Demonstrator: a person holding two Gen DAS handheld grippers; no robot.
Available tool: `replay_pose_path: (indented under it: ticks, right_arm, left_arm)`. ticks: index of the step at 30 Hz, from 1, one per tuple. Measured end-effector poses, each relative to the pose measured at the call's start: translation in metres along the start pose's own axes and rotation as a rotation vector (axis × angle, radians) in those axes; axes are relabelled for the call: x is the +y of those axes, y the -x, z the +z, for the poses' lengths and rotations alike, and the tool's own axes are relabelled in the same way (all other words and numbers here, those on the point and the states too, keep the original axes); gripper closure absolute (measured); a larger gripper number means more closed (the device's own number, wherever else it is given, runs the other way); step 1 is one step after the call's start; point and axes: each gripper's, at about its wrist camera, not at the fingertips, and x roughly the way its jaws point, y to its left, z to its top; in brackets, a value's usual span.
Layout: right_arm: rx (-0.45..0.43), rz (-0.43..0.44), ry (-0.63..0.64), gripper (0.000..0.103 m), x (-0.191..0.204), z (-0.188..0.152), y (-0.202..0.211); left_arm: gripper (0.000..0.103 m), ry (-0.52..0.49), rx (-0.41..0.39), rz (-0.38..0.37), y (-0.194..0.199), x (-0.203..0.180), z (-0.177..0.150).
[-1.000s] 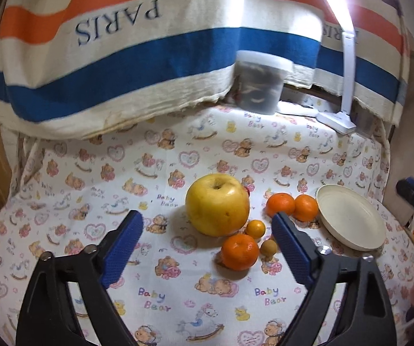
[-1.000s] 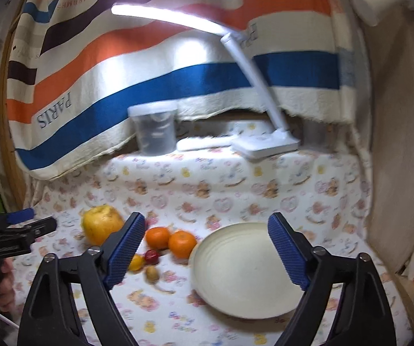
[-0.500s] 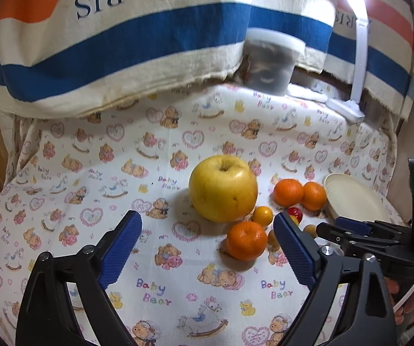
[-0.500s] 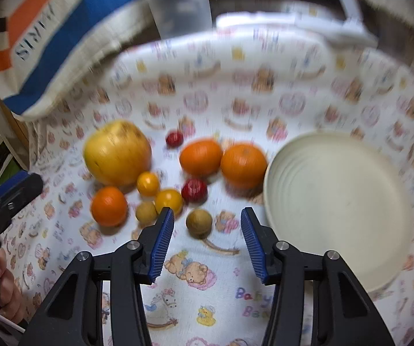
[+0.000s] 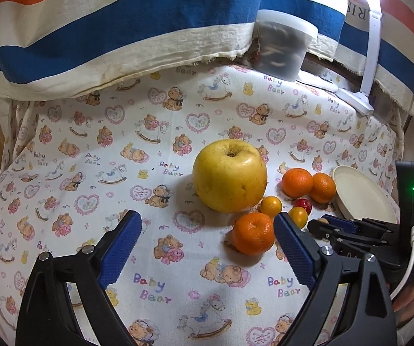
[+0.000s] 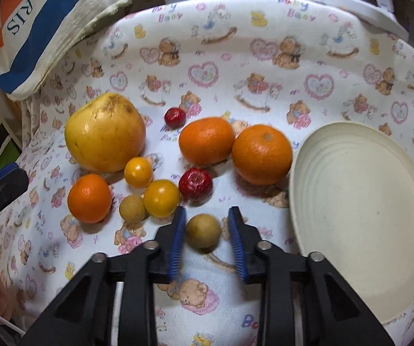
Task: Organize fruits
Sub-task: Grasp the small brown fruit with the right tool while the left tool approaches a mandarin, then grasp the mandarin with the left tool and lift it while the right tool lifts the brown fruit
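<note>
Plate [image 6: 362, 216] holds nothing; fruits [image 6: 204, 141] lie beside it.

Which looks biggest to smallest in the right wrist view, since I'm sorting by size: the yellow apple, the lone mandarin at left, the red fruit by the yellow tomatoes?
1. Yellow apple
2. Lone mandarin
3. Red fruit

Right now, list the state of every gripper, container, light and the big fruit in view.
Right gripper: shut on the nearest tan fruit.
Left gripper: open, empty.
Cream plate: empty.
Desk lamp: switched on.
Plastic tub: lid on.
Yellow apple: stem end up, untouched.
</note>
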Motion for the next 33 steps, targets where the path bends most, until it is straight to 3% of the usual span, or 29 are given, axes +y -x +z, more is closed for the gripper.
replay_pose_path:
  ticks: [6,12,17,19,21,23,27,33]
  right_arm:
    - [-0.048,-0.032,0.018,0.078,0.001,-0.005,0.009]
    - [-0.228,-0.064,0.012,0.078,-0.002,-0.007,0.041]
    - [-0.285,-0.079,0.035,0.078,0.004,-0.008,0.053]
    - [-0.296,-0.079,0.035,0.078,0.004,-0.008,0.056]
    - [-0.299,-0.077,0.028,0.078,0.004,-0.009,0.056]
    - [-0.3,-0.079,0.014,0.078,0.001,-0.009,0.057]
    - [-0.306,-0.079,0.011,0.078,0.001,-0.009,0.057]
    - [-0.334,-0.096,0.036,0.078,0.007,-0.012,0.062]
  left_arm:
    - [0.011,-0.047,-0.017,0.013,0.0,-0.008,-0.003]
    - [0.011,-0.006,0.049,-0.114,-0.014,-0.005,-0.006]
    - [0.017,-0.01,0.051,-0.154,-0.011,-0.009,-0.006]
    - [0.019,-0.012,0.05,-0.141,-0.01,-0.01,-0.006]
    - [0.028,0.027,0.091,-0.113,-0.013,-0.007,-0.005]
    - [0.031,0.069,0.115,-0.126,-0.013,-0.003,-0.002]
    - [0.032,0.035,0.136,-0.057,-0.016,-0.012,0.009]
    - [0.032,0.023,0.254,-0.084,-0.04,-0.033,0.016]
